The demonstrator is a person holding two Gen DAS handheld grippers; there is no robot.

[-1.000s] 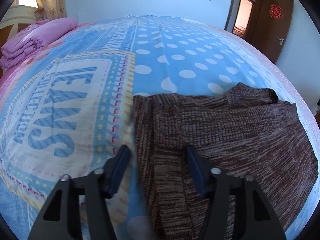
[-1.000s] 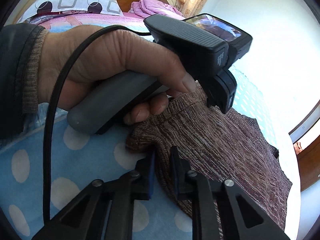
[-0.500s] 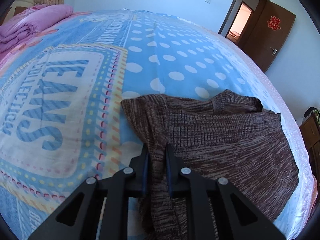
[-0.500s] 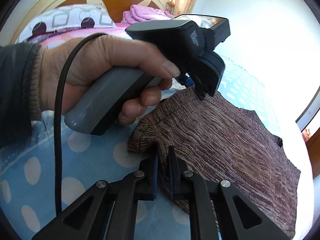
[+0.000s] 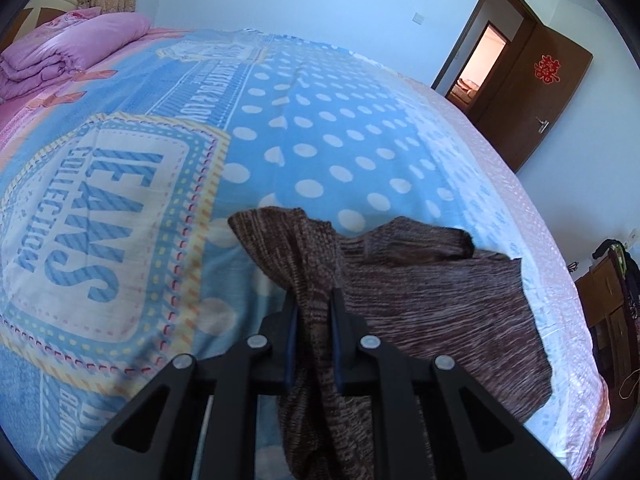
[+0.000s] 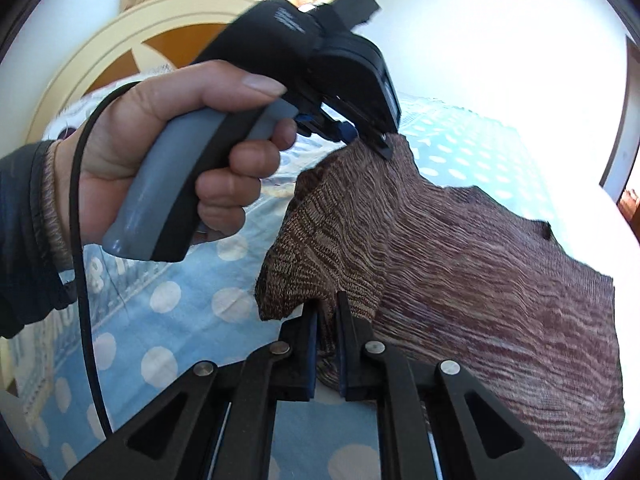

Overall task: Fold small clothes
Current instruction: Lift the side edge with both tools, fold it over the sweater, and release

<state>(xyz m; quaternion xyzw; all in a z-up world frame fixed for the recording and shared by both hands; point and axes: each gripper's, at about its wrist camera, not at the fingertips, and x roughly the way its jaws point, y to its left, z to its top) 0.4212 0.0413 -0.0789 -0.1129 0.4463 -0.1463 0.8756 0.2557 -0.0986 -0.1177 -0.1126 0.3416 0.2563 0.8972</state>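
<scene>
The bed [image 5: 328, 128], under a blue polka-dot sheet, runs past the frame edges in both views. On it lies the brown knit garment [image 5: 432, 304], one edge lifted and bunched; its near part is hidden behind the linkages. The left hand-held gripper [image 5: 313, 312] is clenched on a fold of that edge. The right hand-held gripper [image 6: 327, 320] pinches another fold. The left hand [image 6: 176, 152] partly blocks the headboard [image 6: 120, 56].
</scene>
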